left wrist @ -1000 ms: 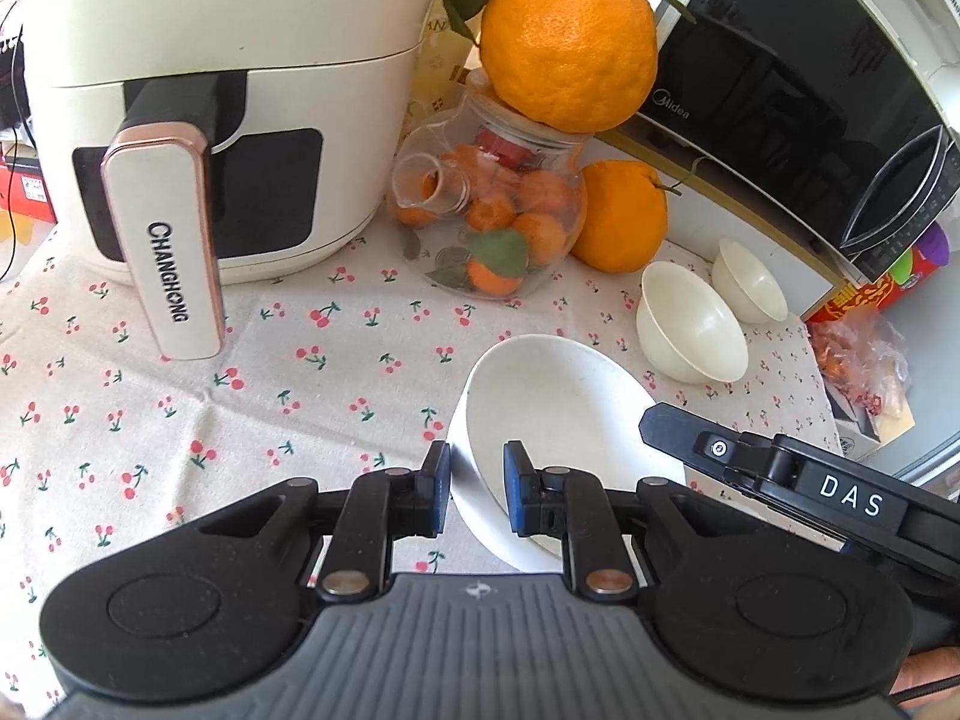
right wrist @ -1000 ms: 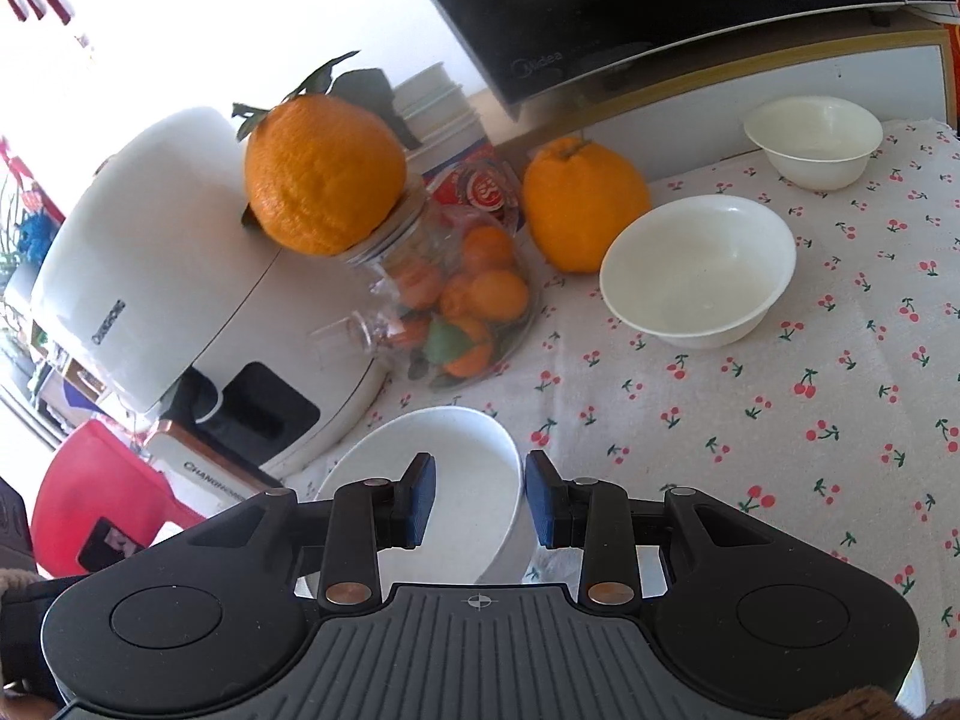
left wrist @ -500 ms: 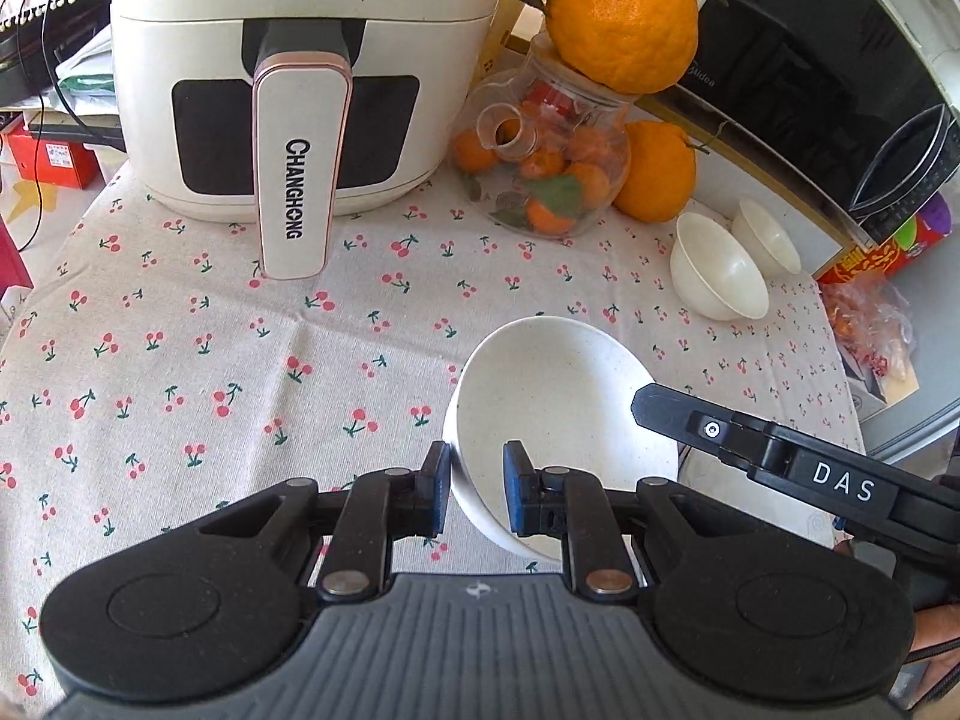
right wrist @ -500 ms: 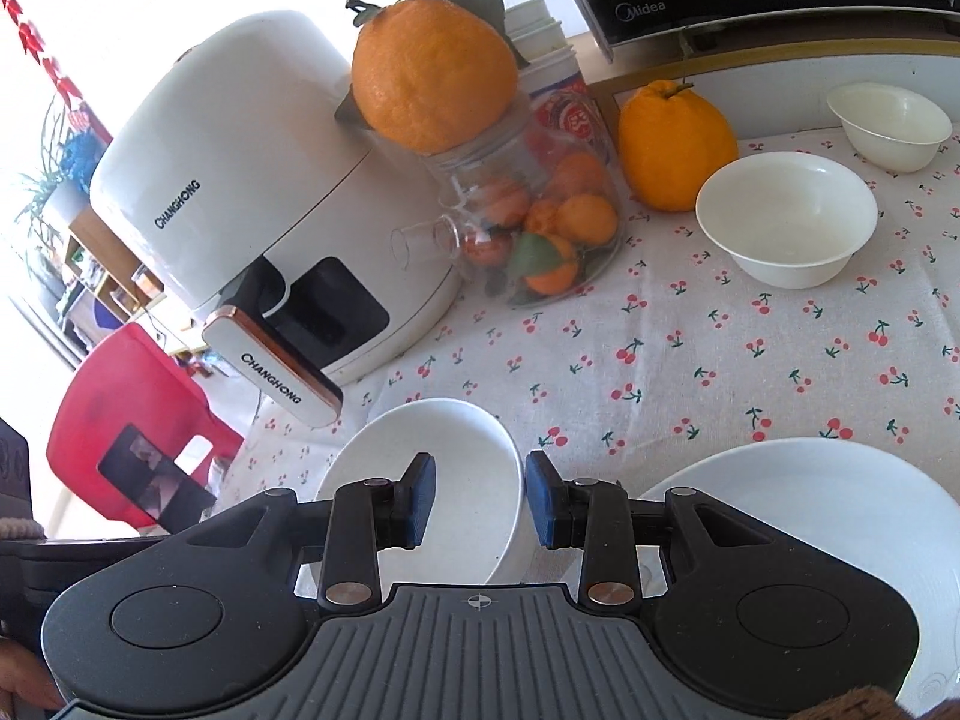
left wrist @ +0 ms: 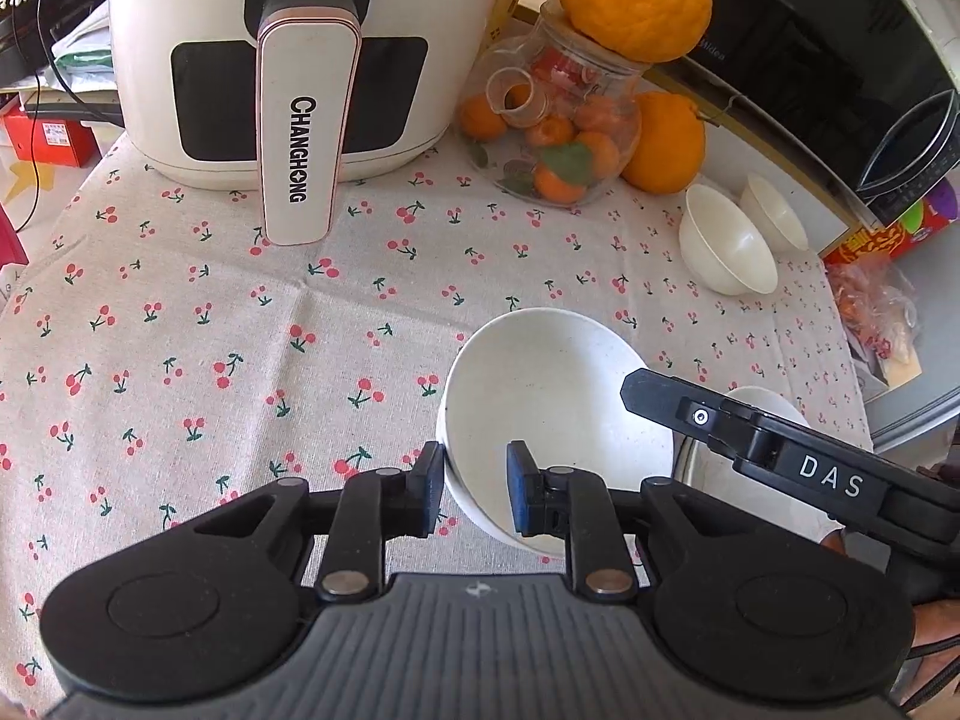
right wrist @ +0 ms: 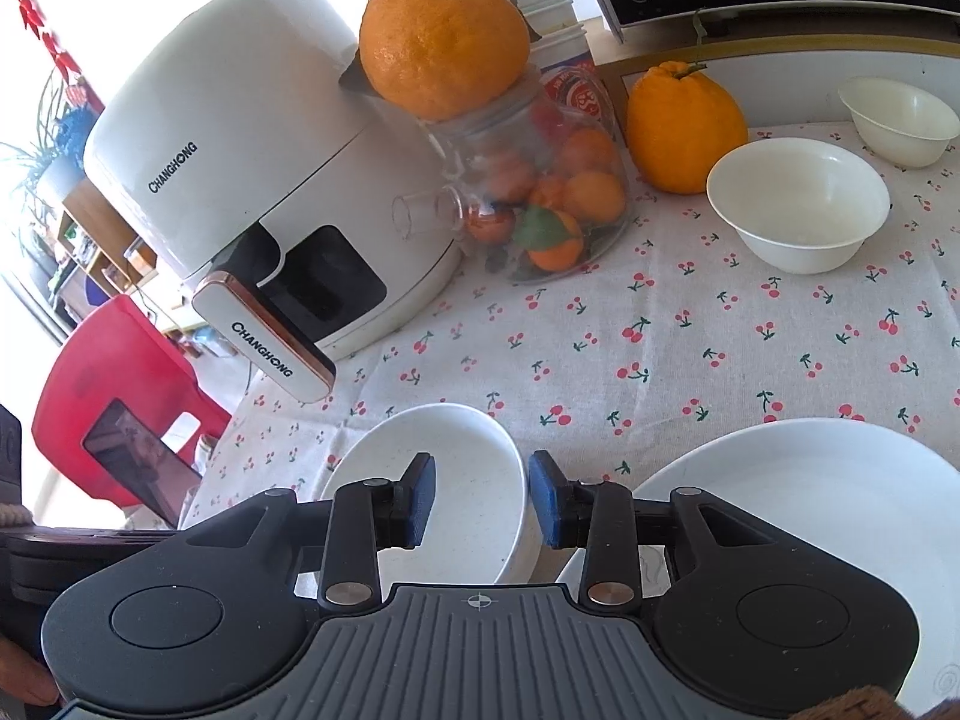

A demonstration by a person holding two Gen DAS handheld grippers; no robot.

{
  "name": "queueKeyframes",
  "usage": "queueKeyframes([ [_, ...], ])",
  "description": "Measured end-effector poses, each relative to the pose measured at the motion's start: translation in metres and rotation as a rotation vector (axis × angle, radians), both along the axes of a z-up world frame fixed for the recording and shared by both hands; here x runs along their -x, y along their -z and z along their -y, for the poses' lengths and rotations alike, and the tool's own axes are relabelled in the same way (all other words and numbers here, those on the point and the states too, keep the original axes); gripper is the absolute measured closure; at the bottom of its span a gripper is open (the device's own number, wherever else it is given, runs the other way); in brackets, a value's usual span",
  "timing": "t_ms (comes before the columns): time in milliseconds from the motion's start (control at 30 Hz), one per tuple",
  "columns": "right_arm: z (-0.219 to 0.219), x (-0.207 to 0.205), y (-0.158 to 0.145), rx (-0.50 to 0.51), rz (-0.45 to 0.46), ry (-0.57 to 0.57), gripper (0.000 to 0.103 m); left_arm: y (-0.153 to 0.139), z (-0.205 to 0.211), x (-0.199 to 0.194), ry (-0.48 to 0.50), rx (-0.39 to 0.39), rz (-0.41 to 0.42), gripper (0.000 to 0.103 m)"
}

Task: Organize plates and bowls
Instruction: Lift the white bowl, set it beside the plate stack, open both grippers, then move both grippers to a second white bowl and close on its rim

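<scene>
A white bowl (left wrist: 558, 396) sits near the table's front; it also shows in the right wrist view (right wrist: 456, 480). My left gripper (left wrist: 476, 489) straddles its near rim, pads apart, not clamped. My right gripper (right wrist: 480, 498) straddles the bowl's right rim, also open. A large white plate (right wrist: 810, 480) lies to the right of the bowl; its edge shows in the left wrist view (left wrist: 762, 402). Two smaller cream bowls stand at the back right: a medium bowl (right wrist: 798, 204) (left wrist: 726, 246) and a small bowl (right wrist: 900, 117) (left wrist: 774, 213).
A white air fryer (left wrist: 300, 60) (right wrist: 240, 168) stands at the back left on the cherry-print tablecloth (left wrist: 210, 330). A glass jar of oranges (left wrist: 552, 132) topped by a big orange (right wrist: 444, 39), another orange (right wrist: 684, 126) and a black microwave (left wrist: 840, 60) line the back. A red chair (right wrist: 114, 396) is beyond the left edge.
Both grippers have pulled back and up with the view widening; their jaws have opened a little around the bowl's rim. The plate now shows more fully on the right.
</scene>
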State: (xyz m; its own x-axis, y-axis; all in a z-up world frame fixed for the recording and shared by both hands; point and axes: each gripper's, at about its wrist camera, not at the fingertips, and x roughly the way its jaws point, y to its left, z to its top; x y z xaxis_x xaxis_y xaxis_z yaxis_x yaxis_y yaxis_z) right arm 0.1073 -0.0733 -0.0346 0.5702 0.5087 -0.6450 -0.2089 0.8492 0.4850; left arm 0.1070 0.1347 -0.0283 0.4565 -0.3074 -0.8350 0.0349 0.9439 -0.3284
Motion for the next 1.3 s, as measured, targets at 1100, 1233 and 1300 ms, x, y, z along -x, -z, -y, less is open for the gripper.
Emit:
queueKeyframes([
  [1100, 0.069, -0.018, -0.032, -0.118, 0.084, 0.196, 0.006, -0.030, 0.045, -0.022, -0.029, -0.026, 0.223, 0.004],
  [1233, 0.087, -0.022, -0.031, -0.132, 0.072, 0.250, 0.004, -0.029, 0.060, -0.029, -0.026, -0.031, 0.228, 0.003],
  [1300, 0.095, -0.024, -0.031, -0.131, 0.069, 0.276, 0.003, -0.029, 0.068, -0.031, -0.021, -0.034, 0.233, 0.002],
])
